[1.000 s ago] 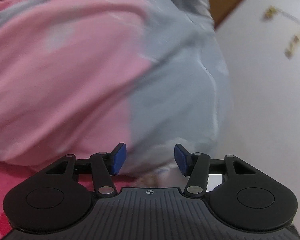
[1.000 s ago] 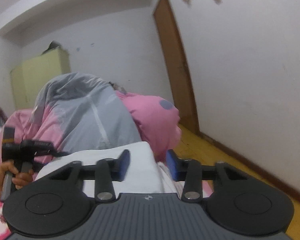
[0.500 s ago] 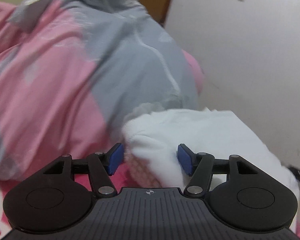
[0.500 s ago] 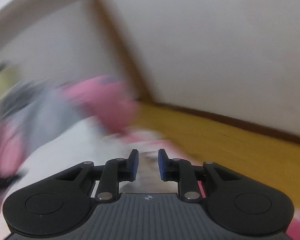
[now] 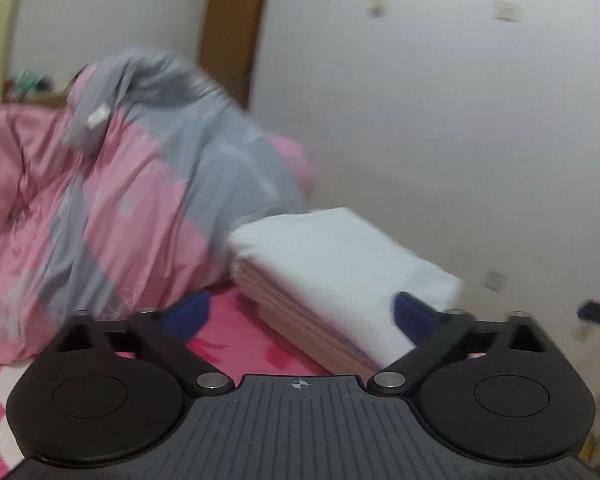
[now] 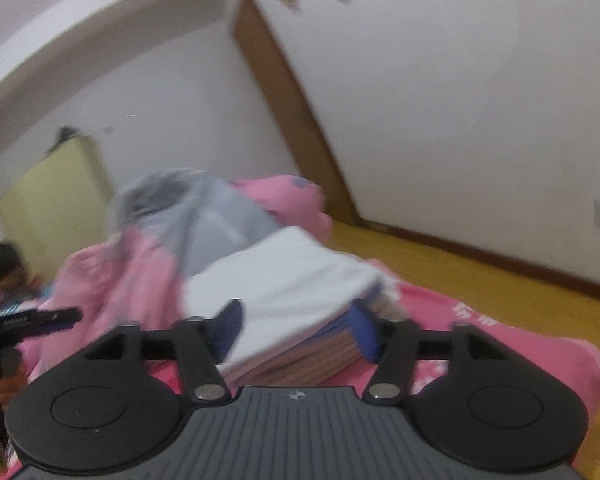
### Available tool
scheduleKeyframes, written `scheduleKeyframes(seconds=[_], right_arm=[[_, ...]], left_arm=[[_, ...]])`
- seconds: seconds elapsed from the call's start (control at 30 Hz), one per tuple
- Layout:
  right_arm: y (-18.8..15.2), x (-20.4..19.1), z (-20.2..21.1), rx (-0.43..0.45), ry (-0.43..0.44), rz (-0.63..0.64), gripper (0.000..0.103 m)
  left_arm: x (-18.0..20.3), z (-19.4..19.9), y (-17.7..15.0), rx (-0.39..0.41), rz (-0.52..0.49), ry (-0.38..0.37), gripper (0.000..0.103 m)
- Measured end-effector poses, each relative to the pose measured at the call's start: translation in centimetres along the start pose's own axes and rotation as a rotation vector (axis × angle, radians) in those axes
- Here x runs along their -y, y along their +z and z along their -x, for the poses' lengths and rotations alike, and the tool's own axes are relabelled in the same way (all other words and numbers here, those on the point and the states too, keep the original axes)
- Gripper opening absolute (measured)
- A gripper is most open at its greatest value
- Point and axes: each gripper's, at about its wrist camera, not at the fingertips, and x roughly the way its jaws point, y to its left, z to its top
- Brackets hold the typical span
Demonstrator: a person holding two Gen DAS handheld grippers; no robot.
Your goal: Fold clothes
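Your left hand-held gripper has just been opening and stands released, nothing between its fingers. Your right hand-held gripper, also just opening, is released too. The folded white garment tops a stack on the pink bed, beside the pink-and-grey quilt.
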Motion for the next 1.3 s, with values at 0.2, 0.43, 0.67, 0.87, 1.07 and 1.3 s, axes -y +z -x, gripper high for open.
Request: scheduleKeyframes(seconds=[0.2,0.43,0.67,0.87,1.07,1.3], right_arm=[[-3.1,-8.7,7.3,0.012,0.039,0.174,0.1],[-8.1,-15.1,9.2,-0.001,-0.111,0.305,0.103],[-11.8,-16.8,9.2,-0.071,-0.181,0.216,0.103],[-13.5,-18.6,9.1,-0.094,-0.228,0.228,0.103],[-14.2,-19.7,8.5,-0.133,-0.274,0.24,0.103],[-14.1,-21.9,8.6,-0.115,-0.309,0.298,0.103]], left_arm=[[3.6,6.2,-4.4,0.017,-0.037,-0.092,0.103],[4.1,9.1,-9.1,0.009,0.046,-0.038,0.103],[4.2,11.5,-12.6,-0.044,0.045,0.066,0.103],[4.0,13.5,-14.5,-0.049,0.099,0.083,0.103],[4.6,14.7,-15.7,-0.038,0.066,0.193,0.103],[3.8,14.5,-16.5,-0.078,0.125,0.169,0.103]])
